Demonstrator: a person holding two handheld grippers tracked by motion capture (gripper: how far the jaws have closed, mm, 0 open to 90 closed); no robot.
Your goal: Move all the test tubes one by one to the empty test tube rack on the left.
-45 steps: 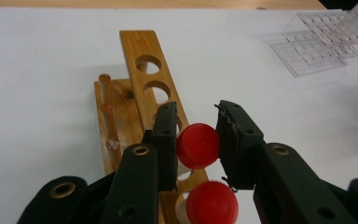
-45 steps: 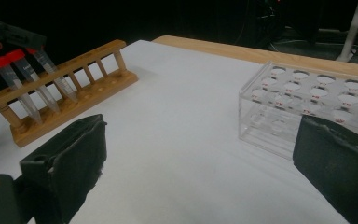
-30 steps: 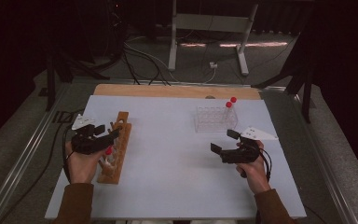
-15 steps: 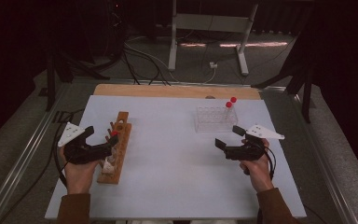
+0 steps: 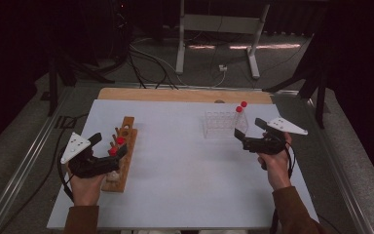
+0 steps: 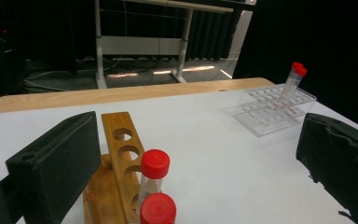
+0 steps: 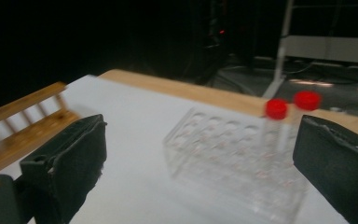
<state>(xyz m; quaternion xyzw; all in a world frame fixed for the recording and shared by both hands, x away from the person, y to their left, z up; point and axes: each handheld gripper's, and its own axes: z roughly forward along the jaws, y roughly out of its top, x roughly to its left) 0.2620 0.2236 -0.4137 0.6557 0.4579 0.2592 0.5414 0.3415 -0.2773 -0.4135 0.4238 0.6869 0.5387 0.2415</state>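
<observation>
A wooden rack (image 5: 122, 155) lies at the table's left with two red-capped tubes (image 5: 120, 141) standing in it. My left gripper (image 5: 108, 146) sits over the rack's near end. Its jaws have just been opening and now stand wide apart. In the left gripper view the gripper (image 6: 196, 135) frames the tubes (image 6: 154, 164) and the wooden rack (image 6: 121, 149) without touching them. A clear plastic rack (image 5: 220, 124) at the right holds two red-capped tubes (image 5: 240, 108). My right gripper (image 5: 249, 132) hovers open just beside it; seen in its own view, the gripper (image 7: 200, 135) faces the clear rack (image 7: 223, 154) and its tubes (image 7: 276, 109).
The white table top (image 5: 185, 165) ends in a wooden strip (image 5: 175, 94) at the far edge. Metal rails run along both sides. Behind the table stand a metal frame (image 5: 214, 29) and loose cables on the floor.
The left gripper's jaws have opened and drawn back a little from the wooden rack, leaving a red-capped tube standing there. The right gripper has risen and moved toward the clear rack.
</observation>
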